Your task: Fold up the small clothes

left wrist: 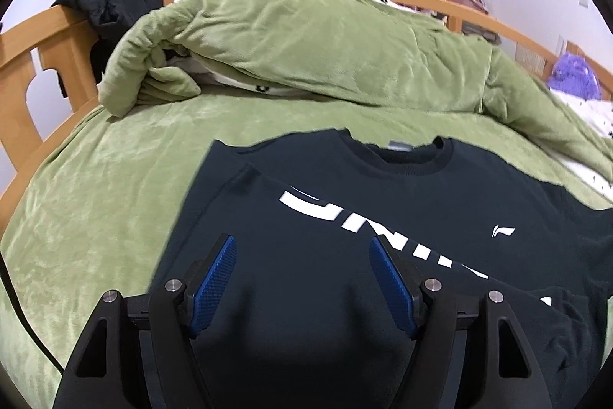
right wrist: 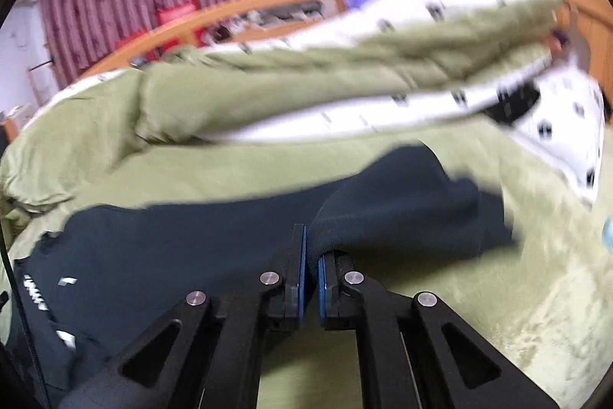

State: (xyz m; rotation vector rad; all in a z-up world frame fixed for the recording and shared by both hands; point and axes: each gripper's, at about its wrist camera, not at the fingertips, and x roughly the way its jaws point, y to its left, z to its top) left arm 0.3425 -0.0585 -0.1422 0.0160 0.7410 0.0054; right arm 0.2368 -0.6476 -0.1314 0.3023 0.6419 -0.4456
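My left tongs point(left wrist: 300, 248) hang spread wide over the dark sweatshirt point(left wrist: 383, 217), pads clear of the cloth, nothing btwn them. The sweatshirt lies flat on the green bed cover point(left wrist: 115, 186), collar toward the far end, white lettering across the chest, w/ one side already folded in over the front. My right tongs point(right wrist: 312, 255) are pressed together, pinching a fold of the sweatshirt's sleeve point(right wrist: 402, 217) (right view is blurred, so the exact edge is hard to tell). A rumpled green duvet point(left wrist: 306, 45) is heaped behind, wooden bed frame point(left wrist: 34, 64) round it.
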